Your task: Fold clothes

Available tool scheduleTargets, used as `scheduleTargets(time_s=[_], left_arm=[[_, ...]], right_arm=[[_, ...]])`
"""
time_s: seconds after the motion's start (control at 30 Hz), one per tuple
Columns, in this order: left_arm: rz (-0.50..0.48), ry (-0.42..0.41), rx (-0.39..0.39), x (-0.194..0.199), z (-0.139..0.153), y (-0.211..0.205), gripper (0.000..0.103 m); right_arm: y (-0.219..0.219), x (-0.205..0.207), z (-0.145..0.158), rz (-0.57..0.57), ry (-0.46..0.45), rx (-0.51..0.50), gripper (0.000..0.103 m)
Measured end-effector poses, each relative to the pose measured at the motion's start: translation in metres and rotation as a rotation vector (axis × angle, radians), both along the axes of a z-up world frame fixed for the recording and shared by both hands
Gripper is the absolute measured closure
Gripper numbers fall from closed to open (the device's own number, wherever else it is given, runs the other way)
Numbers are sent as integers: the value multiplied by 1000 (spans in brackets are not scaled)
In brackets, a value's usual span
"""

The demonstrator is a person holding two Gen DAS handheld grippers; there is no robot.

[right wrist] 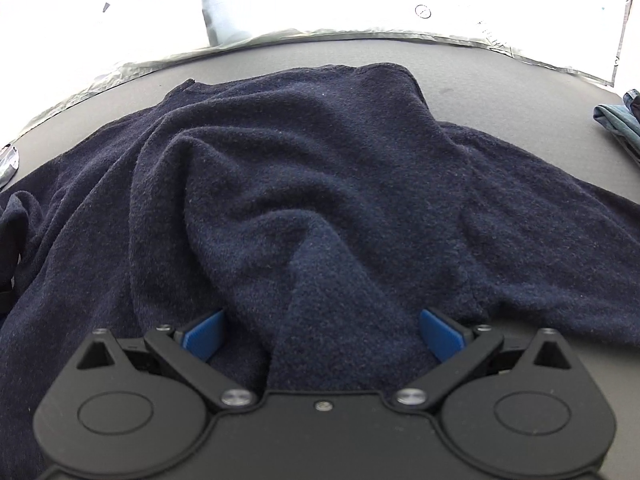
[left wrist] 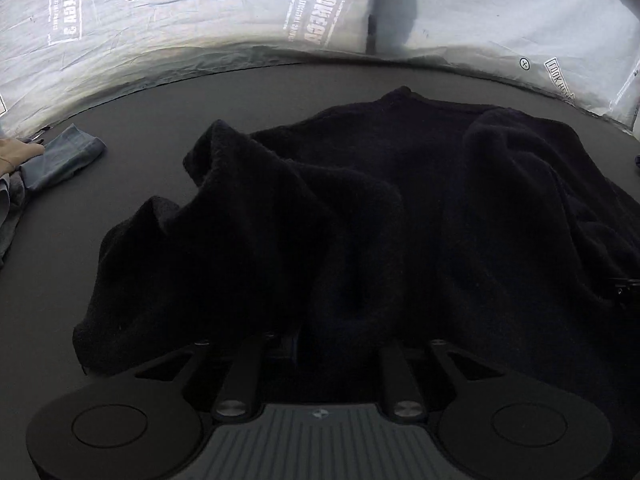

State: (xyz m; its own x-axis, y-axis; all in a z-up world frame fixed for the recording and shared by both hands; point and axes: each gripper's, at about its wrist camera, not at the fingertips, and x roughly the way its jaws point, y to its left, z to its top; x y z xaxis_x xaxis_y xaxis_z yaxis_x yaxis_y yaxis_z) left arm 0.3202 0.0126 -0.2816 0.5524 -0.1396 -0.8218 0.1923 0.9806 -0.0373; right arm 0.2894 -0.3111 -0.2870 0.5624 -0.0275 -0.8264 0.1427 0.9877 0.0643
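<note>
A dark navy fleece sweater (right wrist: 320, 184) lies rumpled on a dark grey table (right wrist: 500, 80); in the left wrist view it looks almost black (left wrist: 360, 220). My right gripper (right wrist: 322, 332) is open, its blue pads (right wrist: 204, 334) spread wide on either side of a raised fold of the sweater's near edge. My left gripper (left wrist: 320, 354) is at the sweater's near edge; the cloth drapes over its fingertips, so its jaws are hidden in the dark.
Folded blue-grey clothes (left wrist: 60, 158) lie at the table's left edge, with a person's hand (left wrist: 16, 152) on them. Denim items (right wrist: 620, 120) lie at the far right. Silver printed sheeting (left wrist: 200, 32) hangs behind the table.
</note>
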Motion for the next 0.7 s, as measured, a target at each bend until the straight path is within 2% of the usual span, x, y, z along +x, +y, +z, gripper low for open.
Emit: scheduleTargets(time_s=[0.03,0.1,0.2,0.3,0.4,0.63,0.7], left_arm=[[17,5,-27,1,1,6,62],[52,-9,-97,-1,10,22,41],[89,-47,-190,-10,26,47,33],[133,-86,-221,-18,35,70,21],[237,-109,-163,-20,35,92,20],[430,-66,-7,-3,8,126,18],[414,-48,8,0,1,128,17]], right_arm=[[-1,0,0,2,-1,1,0],[0,0,-1,5,-2,-4,0],[4,1,-3,15,-5,-29,0],[6,-1,-5,24,-21,-52,0],[6,-4,-7,24,-50,-56,0],[8,-8,-9,19,-89,-63,0],[8,-8,-8,19,-89,-63,0]])
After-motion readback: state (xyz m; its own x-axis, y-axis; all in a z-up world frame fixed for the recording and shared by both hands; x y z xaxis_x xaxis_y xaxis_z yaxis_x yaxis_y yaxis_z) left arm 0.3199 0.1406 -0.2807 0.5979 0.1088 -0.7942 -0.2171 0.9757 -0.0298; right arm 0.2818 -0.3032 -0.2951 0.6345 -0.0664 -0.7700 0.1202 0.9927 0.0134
